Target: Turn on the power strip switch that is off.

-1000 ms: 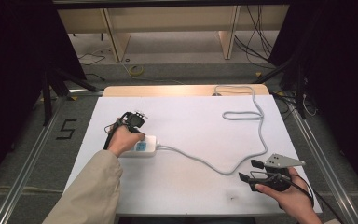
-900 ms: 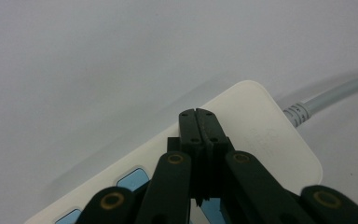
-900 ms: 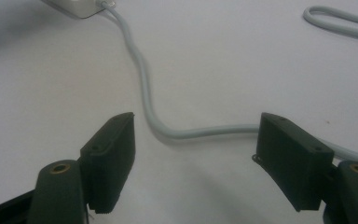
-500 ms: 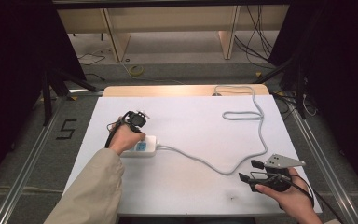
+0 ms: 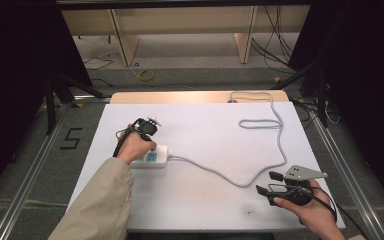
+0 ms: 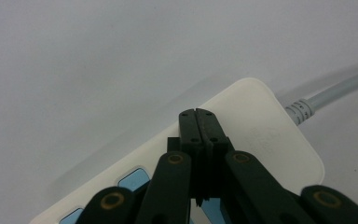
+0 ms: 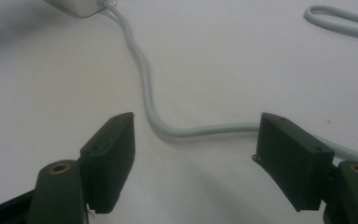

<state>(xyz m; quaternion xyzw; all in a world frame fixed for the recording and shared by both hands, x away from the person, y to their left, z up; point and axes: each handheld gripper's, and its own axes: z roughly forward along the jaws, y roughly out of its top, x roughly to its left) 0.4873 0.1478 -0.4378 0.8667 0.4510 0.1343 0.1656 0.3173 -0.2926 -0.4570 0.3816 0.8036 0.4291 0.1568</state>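
Overhead faces forward; gripper views share cord (image 7: 144, 88).

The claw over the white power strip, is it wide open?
No: the left claw has its two black jaws pressed flat together, nothing between them, just above the white power strip.

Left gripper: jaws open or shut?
Shut. The left gripper has its jaw tips pressed together, empty, above the white power strip.

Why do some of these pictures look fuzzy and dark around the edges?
High view: the white table is evenly lit, the room's sides fall black. Left gripper view: soft and grey, the shut left gripper sharp over the power strip, the far table blurred. Right gripper view: the right gripper looms big and a bit soft, the grey cable casts a faint shadow.
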